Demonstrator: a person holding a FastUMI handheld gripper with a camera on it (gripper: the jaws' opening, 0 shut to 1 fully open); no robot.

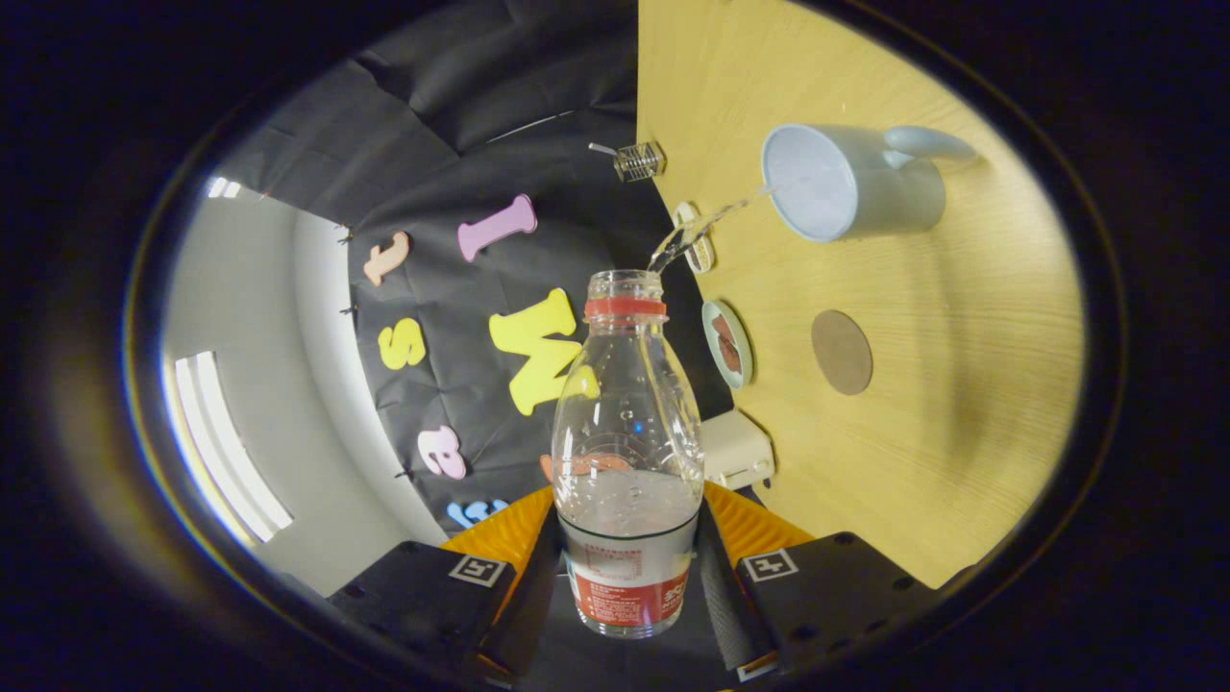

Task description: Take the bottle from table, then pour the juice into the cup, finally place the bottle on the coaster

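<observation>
- bottle [627, 423]: clear thin plastic, cap off, red neck ring, tipped over so its open mouth points toward the cup; judged light and getting lighter, wall soft enough to dent if squeezed hard, smooth so it could slip
- claw [629, 586]: closed onto the bottle's lower body at the label band, a finger pressing each side; a low hold is fine for tipping, I'd keep it on the label where the film gives some friction
- label: red and white with small print, too small to read; no brand legible
- thin clear stream [706, 223] arcs from the mouth into the cup
- coaster [842, 352]: round brown disc on the worktop [961, 384], bare, near the cup
- cup [850, 183]: pale mug with handle, rigid, standing on the worktop well beyond the claw
</observation>
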